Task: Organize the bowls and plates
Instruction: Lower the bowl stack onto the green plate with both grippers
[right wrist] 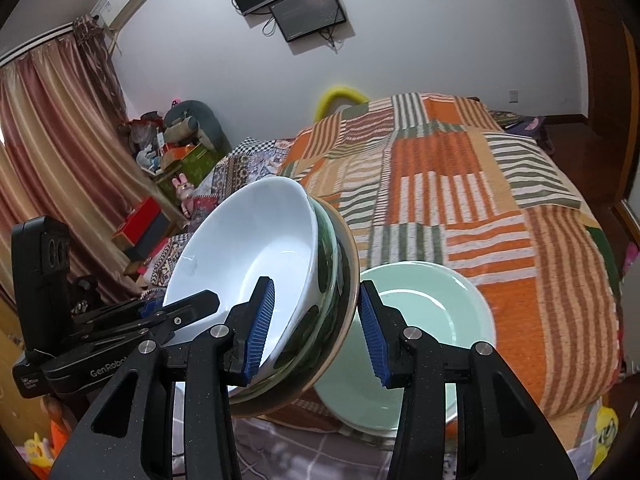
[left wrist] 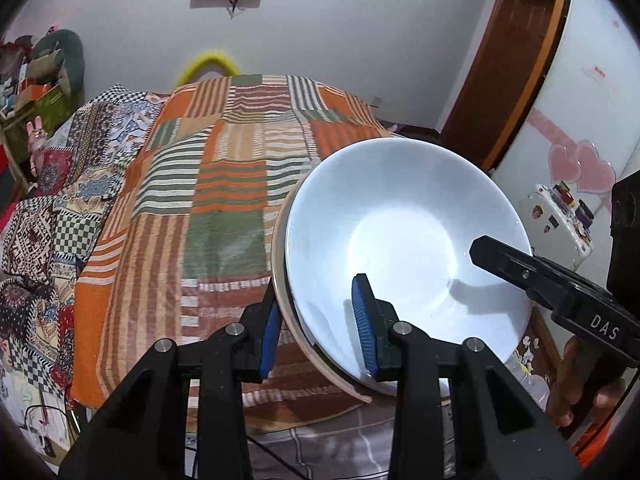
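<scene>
A stack of nested dishes is held tilted in the air above the bed: a white bowl (left wrist: 404,240) (right wrist: 248,248) inside a dark green patterned bowl (right wrist: 330,280), inside a tan plate (left wrist: 280,280) (right wrist: 352,276). My left gripper (left wrist: 320,332) straddles the stack's near rim, one blue pad inside the white bowl and one outside the tan plate. My right gripper (right wrist: 316,332) straddles the opposite rim the same way and shows in the left wrist view as a black finger (left wrist: 504,260) inside the bowl. A pale green bowl (right wrist: 424,320) sits on the bed below, behind the right fingers.
The bed carries an orange, green and white striped patchwork blanket (left wrist: 224,184) (right wrist: 480,208). Cluttered boxes and soft toys (right wrist: 172,152) stand at the far left. A wooden door (left wrist: 512,64) and a white wardrobe (left wrist: 592,92) are on the right.
</scene>
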Tool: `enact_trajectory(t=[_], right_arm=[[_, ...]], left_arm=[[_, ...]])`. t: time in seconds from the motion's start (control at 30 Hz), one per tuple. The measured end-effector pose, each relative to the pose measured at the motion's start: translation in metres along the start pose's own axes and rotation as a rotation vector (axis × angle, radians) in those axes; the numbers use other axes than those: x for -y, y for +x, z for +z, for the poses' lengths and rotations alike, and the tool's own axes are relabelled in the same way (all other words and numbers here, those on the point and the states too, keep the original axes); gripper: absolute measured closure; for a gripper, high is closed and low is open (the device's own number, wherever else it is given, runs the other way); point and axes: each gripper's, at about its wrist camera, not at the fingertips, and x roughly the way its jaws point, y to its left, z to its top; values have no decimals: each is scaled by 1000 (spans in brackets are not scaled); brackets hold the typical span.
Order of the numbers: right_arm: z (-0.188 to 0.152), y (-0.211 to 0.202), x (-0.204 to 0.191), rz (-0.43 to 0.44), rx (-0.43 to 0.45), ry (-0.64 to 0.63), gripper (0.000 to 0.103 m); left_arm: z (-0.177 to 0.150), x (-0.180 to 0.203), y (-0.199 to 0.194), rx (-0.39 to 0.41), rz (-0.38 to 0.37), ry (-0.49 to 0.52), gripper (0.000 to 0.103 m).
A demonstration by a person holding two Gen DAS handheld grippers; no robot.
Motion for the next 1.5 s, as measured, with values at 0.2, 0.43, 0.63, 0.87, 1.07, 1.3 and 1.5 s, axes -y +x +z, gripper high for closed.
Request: enact_trajectory(t=[0.2,0.43,0.63,0.87,1.07,1.3,1.5], right_arm=[[-5,-5,21,-23,-6,38,64],[-12,-2,41,-49,-32,78,64],[-18,7,57,-67,-65,112,64],[-25,20,69,-74,-110,144,64],[-31,30,76,-75,-139,164,64],[-33,35,81,-80,-149,168,64],[-33,37,81,-73,-140,163,62]], left_arm=[[1,18,19,-36,-11,27,69],[0,30,46,-91,-24,43,69],[-3,35,68,-136,-21,57,69],[-6,34,93,-190,-16,50,69],[-9,33,110,-226,-10,44,69],[-10,36,119,-234,7,70,69],[-14,36,120,-236,5,74,69]])
